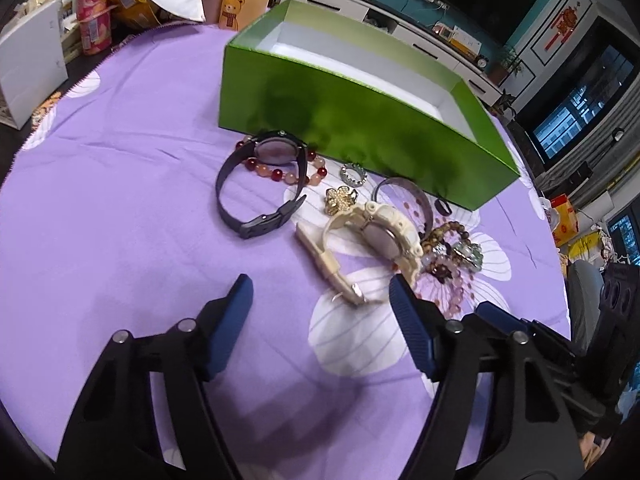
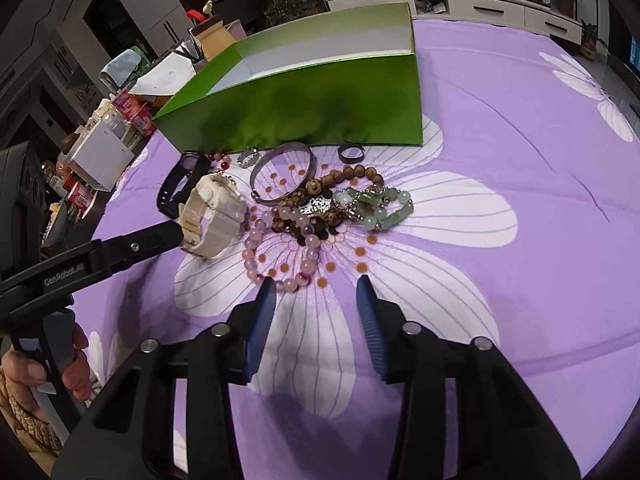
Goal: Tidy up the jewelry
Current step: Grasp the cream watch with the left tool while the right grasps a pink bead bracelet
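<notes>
Hovering left gripper point(image 1: 320, 292), cream watch point(image 1: 372, 236) ahead

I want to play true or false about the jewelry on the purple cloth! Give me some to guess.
1. The green box has jewelry inside it. False: the part of its inside that shows is bare white.
2. The cream watch lies on the purple cloth. True.
3. The pink bead bracelet sits inside the box. False: it lies on the cloth, in front of the right gripper.
4. The left gripper holds the dark watch. False: nothing is between its pads.
5. A silver bangle lies near the box. True.
</notes>
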A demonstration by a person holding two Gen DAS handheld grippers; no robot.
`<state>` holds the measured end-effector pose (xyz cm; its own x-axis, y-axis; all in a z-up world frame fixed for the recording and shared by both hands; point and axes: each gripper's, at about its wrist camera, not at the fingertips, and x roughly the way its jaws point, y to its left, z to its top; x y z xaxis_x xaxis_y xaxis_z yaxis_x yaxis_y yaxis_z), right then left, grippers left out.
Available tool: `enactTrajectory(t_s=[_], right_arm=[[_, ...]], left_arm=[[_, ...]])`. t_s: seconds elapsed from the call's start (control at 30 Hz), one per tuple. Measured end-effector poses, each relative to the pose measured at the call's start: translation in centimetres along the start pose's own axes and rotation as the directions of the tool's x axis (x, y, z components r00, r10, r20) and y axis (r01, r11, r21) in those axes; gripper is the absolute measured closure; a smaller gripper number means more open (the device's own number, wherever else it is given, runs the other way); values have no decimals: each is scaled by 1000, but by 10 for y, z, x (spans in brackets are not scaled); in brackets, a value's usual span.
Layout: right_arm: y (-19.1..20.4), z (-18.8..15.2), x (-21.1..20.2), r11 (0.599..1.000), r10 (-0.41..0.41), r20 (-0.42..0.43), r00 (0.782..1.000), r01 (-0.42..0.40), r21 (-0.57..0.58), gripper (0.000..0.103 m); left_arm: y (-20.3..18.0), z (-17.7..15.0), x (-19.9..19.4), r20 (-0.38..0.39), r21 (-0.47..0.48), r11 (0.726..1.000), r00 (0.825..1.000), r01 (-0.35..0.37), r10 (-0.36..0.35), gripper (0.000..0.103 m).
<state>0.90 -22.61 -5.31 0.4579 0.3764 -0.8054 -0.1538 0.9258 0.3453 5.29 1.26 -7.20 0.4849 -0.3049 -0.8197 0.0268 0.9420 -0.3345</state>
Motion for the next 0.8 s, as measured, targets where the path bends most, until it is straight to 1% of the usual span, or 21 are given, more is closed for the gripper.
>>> enactTrajectory(t_s=[0.13, 0.2, 0.27, 0.3, 0.33, 0.37, 0.4, 0.43, 0.47, 0.5, 0.57, 0.6, 0.7, 0.8], right_arm=[[3, 8, 7, 1000, -12, 6, 1000, 12, -23, 65], [7, 10, 11, 998, -28, 11, 1000, 29, -47, 70], [13, 12, 15, 995, -48, 16, 999, 49, -83, 74], [16, 12, 17, 993, -62, 20, 998, 64, -102, 77], [18, 12, 18, 990, -75, 23, 997, 77, -115, 78], [21, 12, 20, 986, -92, 29, 995, 96, -137, 83], [23, 12, 21, 983, -105, 34, 994, 109, -150, 88], [24, 12, 22, 979, -118, 40, 992, 123, -161, 90], [25, 12, 23, 976, -128, 48, 991, 134, -171, 92], [25, 12, 23, 975, -131, 51, 990, 138, -175, 93], [24, 11, 22, 976, -125, 55, 991, 133, -173, 95], [23, 10, 20, 978, -115, 56, 992, 123, -168, 96], [25, 10, 9, 978, -106, 88, 991, 120, -169, 96], [30, 13, -9, 974, -100, 135, 986, 125, -188, 96]], left_arm=[[-3, 5, 11, -10, -3, 1000, 1000, -19, 19, 37], [-5, 8, 14, -13, 4, 1000, 1000, -17, 17, 44], [-8, 9, 17, -7, 23, 999, 999, -37, 37, 54], [-10, 9, 18, -3, 39, 998, 999, -51, 51, 55], [-11, 9, 19, -1, 50, 997, 998, -59, 60, 60], [-13, 9, 20, 3, 65, 996, 998, -68, 68, 66], [-14, 9, 21, 7, 73, 995, 997, -71, 71, 69], [-13, 10, 21, 8, 75, 995, 998, -67, 67, 73], [-13, 10, 21, 7, 77, 996, 999, -52, 51, 80], [-14, 10, 22, 9, 83, 995, 999, -49, 49, 80], [-16, 9, 22, 24, 111, 992, 998, -66, 64, 86], [-18, 8, 22, 27, 117, 991, 998, -66, 63, 87], [-19, 7, 18, 38, 129, 990, 998, -57, 53, 94], [-22, 6, 7, 66, 146, 988, 997, -54, 45, 94]])
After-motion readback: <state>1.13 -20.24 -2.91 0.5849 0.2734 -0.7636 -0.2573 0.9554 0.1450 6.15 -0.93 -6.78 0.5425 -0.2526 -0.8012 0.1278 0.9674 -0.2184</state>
